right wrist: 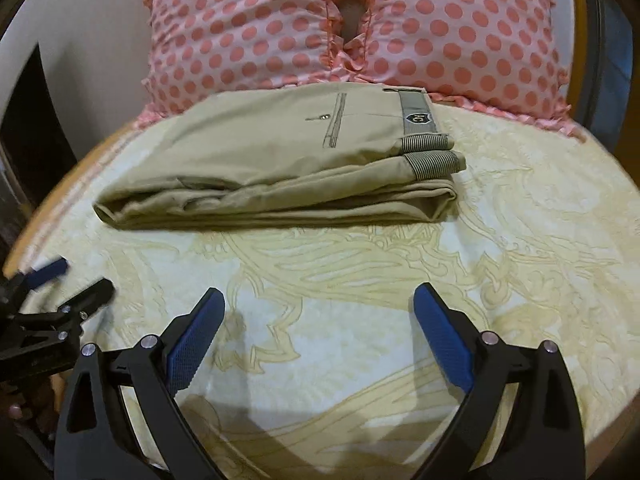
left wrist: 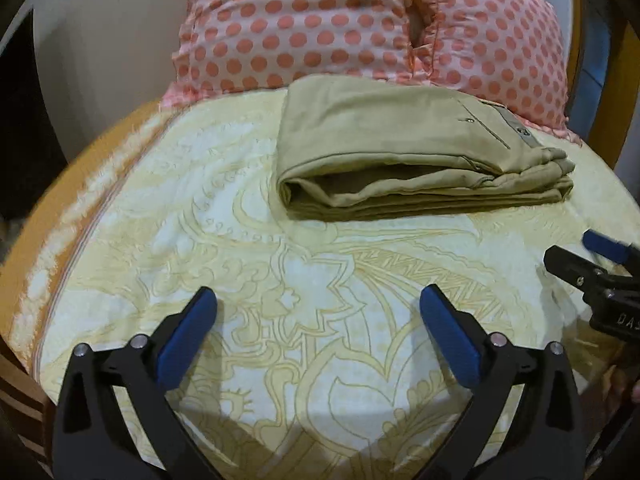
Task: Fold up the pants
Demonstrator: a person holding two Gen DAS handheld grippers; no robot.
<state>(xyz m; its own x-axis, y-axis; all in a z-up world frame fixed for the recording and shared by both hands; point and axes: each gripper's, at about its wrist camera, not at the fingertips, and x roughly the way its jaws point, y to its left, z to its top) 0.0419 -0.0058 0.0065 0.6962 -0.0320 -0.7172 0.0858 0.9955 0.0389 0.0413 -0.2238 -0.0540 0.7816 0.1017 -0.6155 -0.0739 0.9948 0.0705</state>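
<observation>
Folded pants (left wrist: 420, 152) lie beyond both spread-jawed grippers, left (left wrist: 318, 304) and right (right wrist: 318, 304) (neither touching)

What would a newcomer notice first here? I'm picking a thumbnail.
The khaki pants, folded into a neat stack, lie mid-bed on the cream patterned sheet. Behind them sits a pink polka-dot pillow. In front, the left gripper and right gripper are open and empty.

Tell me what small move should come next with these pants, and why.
Probably just draw both grippers back. The pants already lie folded in a flat stack on the bed sheet by the pillows, and the left gripper and right gripper are open, holding nothing.
</observation>
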